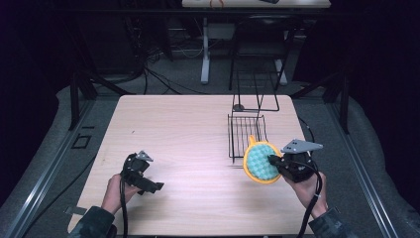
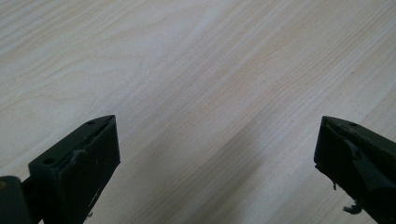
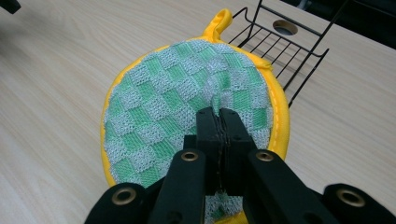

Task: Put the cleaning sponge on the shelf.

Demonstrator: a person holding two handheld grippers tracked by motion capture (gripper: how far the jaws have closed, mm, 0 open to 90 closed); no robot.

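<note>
Right gripper (image 3: 219, 116): clenched on the pot holder's checked cloth, jaws pressed together, pointing forward and left toward the rack.
Pot holder (image 1: 261, 162): held off the table (image 1: 188, 129), just beside the wire rack (image 1: 246, 133), yellow loop (image 3: 219, 21) pointing away toward the rack.
Left gripper (image 1: 143, 178): released, jaws wide apart, low over bare wood, hand (image 1: 115, 193) gripping from behind.

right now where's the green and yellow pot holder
In the high view the pot holder is at the table's right side, pinched in the right gripper, just in front of the black wire rack.
</note>
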